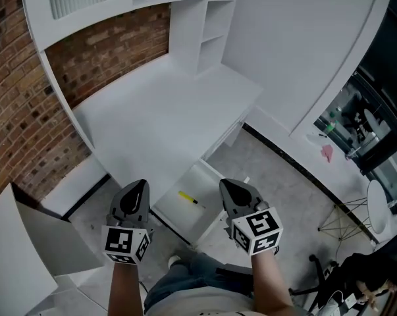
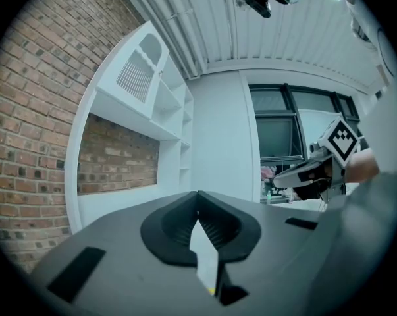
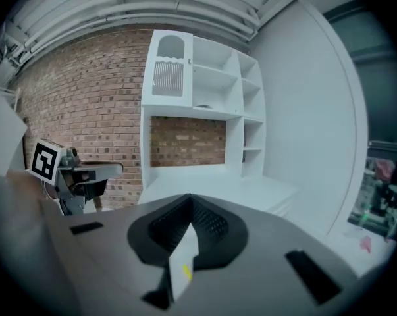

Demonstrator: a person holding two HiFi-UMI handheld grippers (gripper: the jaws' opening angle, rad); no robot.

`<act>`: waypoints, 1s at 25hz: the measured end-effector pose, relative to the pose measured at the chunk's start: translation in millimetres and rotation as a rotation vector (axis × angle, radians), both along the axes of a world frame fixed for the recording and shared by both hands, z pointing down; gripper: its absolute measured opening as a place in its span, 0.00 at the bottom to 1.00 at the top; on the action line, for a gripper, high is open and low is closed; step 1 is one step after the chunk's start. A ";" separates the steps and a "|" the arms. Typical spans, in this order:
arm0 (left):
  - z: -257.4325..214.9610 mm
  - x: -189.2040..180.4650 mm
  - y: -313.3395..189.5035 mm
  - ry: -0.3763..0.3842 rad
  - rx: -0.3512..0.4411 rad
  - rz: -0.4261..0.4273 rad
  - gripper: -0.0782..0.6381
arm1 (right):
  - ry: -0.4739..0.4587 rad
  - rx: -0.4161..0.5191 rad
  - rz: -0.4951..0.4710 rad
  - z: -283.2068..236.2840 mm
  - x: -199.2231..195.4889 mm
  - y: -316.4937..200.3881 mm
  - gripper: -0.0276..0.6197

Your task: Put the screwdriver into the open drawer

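Reference for all positions: the open drawer (image 1: 208,171), pulled out from under the front edge of the white desk (image 1: 158,124). Far to the left of the drawer I see a brick wall (image 1: 14,110). Just left of the drawer, on my near side, the left gripper (image 1: 140,184) is held up above the floor (image 1: 277,170) with its marker cube facing the head camera. In its own view the two jaws meet at the tips, nothing between them, and the nose points about level toward the white wall past the desk. Inside the drawer lies the screwdriver (image 1: 188,198): yellow handle, darker at one end, flat on the white bottom, set diagonally, apart from both grippers. Beyond the drawer, at the back of the desk top, stands a white shelf unit (image 1: 208,31). Just right of the drawer, the right gripper (image 1: 223,184) sits beside the left one, cube toward the camera. Its jaws are closed tip to tip and it carries nothing. Each gripper shows at the edge of the other's view.
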State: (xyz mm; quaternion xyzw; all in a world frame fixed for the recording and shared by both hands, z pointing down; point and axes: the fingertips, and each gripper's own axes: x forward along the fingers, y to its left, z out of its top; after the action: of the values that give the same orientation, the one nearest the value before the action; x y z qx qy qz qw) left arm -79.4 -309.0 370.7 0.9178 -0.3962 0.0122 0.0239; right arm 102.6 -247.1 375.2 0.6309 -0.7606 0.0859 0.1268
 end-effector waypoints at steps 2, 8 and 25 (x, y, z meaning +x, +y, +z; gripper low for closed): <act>-8.7 1.9 5.0 0.005 0.020 0.003 0.13 | 0.017 0.040 0.012 -11.8 2.2 6.5 0.06; -33.4 9.5 28.0 0.016 0.081 0.001 0.13 | 0.018 0.126 0.021 -34.0 9.3 31.7 0.06; -65.6 33.8 131.6 0.002 0.159 -0.007 0.13 | 0.066 0.255 0.035 -72.2 27.8 138.8 0.06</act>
State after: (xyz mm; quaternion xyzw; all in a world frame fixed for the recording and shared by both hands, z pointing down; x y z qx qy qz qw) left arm -45.6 -177.4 305.1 0.9154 -0.3992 -0.0200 -0.0486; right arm 130.4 -108.2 303.1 0.6576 -0.7496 -0.0302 0.0690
